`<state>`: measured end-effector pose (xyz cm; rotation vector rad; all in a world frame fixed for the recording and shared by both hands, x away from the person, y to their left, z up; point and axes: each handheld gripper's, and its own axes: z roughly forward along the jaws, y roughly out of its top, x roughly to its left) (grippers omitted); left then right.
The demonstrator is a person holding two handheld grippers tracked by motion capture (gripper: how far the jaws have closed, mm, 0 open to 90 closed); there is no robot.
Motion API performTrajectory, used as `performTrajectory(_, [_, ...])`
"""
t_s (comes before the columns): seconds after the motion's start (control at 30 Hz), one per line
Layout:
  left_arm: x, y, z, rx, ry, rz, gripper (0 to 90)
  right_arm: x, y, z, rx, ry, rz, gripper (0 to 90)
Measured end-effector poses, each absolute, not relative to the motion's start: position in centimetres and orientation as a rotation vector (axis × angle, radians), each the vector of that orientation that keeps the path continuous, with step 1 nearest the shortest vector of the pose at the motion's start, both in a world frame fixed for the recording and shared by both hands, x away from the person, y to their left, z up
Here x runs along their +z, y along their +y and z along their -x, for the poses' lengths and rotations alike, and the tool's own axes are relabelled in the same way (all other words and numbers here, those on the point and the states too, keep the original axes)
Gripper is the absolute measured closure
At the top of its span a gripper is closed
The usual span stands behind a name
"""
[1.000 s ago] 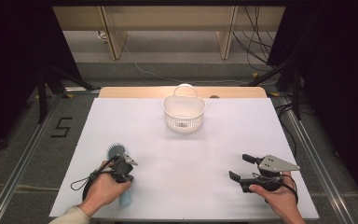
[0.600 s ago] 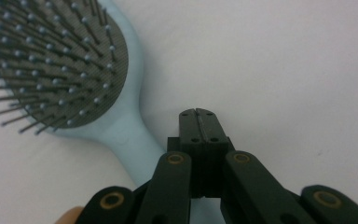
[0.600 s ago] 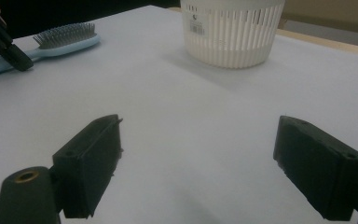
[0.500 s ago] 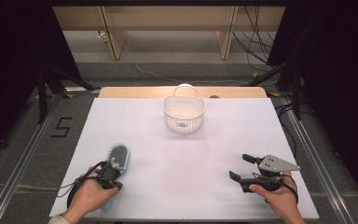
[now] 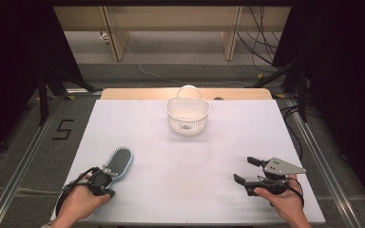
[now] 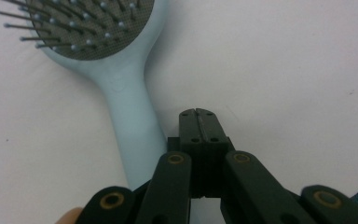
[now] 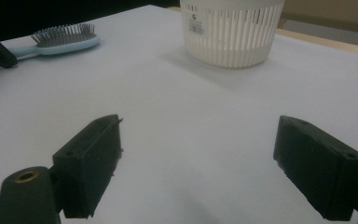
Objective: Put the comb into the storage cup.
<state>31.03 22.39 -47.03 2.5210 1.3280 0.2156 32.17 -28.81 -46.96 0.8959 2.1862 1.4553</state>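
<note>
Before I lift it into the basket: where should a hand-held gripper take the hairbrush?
Probably the hairbrush by its slim handle, from the near side. It lies flat, bristles up, handle toward the person; the head looks too wide. The left hand-held gripper, jaws shut, sits beside that handle.

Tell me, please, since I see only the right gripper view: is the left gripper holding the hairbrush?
Observer: No. In the left gripper view, the left gripper has its jaws shut on nothing. The hairbrush handle lies beside them on the table.
Operator: Does the basket have a carrying handle?
Observer: Yes. In the high view, the white basket has a loop handle standing at its far rim.
</note>
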Motion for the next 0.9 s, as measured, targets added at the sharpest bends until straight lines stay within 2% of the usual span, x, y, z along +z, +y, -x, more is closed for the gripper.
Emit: performTrajectory(0.9, [-46.9,24.1,-30.6,0.194,1.374,-2.554,90.0,-46.9,-28.8,-32.2,1.455,2.185,-0.897,15.8])
